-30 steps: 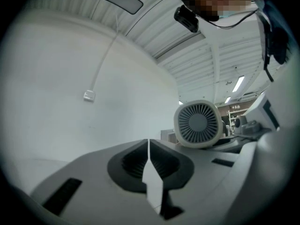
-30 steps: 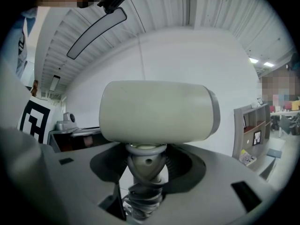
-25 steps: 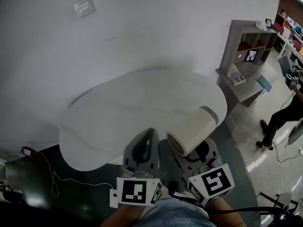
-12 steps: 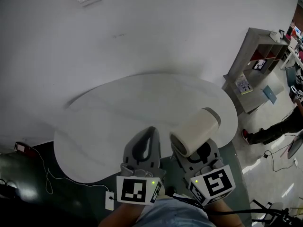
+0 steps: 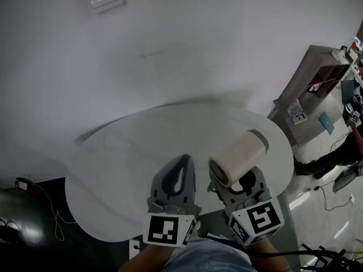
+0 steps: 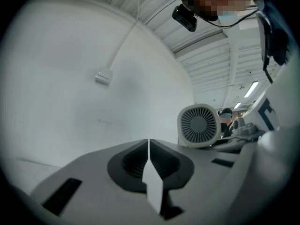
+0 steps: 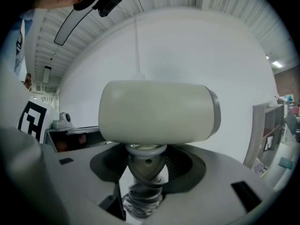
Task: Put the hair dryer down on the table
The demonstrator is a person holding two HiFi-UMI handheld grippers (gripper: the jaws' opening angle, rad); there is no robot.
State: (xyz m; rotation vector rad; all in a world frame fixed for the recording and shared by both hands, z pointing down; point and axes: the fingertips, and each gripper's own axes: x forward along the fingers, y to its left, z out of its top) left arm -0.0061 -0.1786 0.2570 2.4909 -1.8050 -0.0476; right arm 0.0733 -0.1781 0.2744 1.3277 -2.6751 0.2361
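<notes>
right jaws: clenched on the handle of the hair dryer (image 7: 157, 111), right under the barrel, so the right gripper (image 7: 145, 172) carries the whole thing
barrel: sits just above the jaws, lying crosswise, grey-ringed end off to the right of them
below the jaws: ribbed cord-end of the handle pokes out; can't see where the cord runs
left jaws: pressed together with nothing between them, so the left gripper (image 6: 149, 158) is idle just left of the dryer
where the dryer is: up in the air, beyond the jaws and over the near rim of the round white table (image 5: 130, 152), not touching it
risk, tipping: looks top-heavy, all the bulk above a narrow grip, so could pivot in the jaws on a fast drop
risk, rolling: round barrel, smooth top, so probably rolls if let go before it settles on its side
risk, edge: so close to the near rim that a release here might send it off onto the floor; reaching further in seems safer
risk, cord: could snag or drag the dryer back, just a guess
vs a second ago: jaws were out over the dark floor short of the rim, now over the tabletop; same grip, same barrel angle; grey shelf (image 5: 317, 78) has slid further out to the right
</notes>
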